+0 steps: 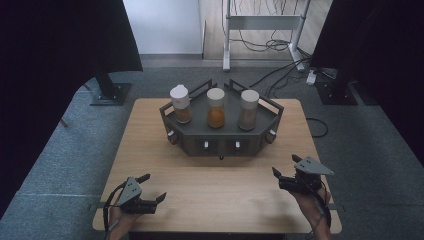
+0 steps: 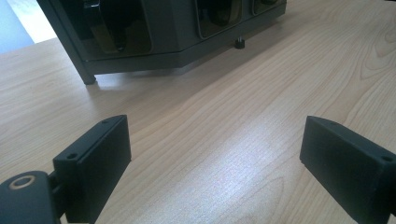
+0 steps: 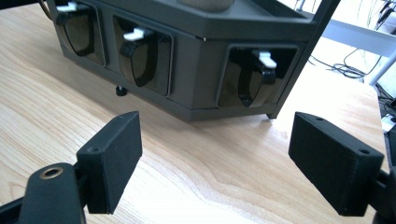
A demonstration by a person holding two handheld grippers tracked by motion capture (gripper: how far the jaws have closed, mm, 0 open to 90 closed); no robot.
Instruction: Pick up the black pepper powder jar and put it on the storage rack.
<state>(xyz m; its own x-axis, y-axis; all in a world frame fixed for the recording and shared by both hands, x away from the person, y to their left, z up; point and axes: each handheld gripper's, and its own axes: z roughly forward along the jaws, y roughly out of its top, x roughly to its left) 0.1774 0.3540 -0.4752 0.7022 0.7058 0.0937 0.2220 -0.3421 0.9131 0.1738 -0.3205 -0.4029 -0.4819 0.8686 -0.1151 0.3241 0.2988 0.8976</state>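
Dark rack [image 1: 220,137] sits mid-table, toward far edge, carrying three capped jars [image 1: 216,107] in row on top. Right tongs [image 1: 285,176] near rack's right front corner, spread, nothing between. Left tongs [image 1: 150,192] at near-left of table [image 1: 210,200], spread, holding nothing, well apart from rack.

A work corner with grey carpet and dark curtains

The light wooden rectangular table [image 1: 150,150] stands on a grey carpet floor [image 1: 380,150]. Black curtains [image 1: 50,75] hang at both sides, each with a black stand foot [image 1: 110,93]. Behind are a white wall panel [image 1: 160,25], a grey metal frame [image 1: 262,22] and loose black cables [image 1: 280,75].
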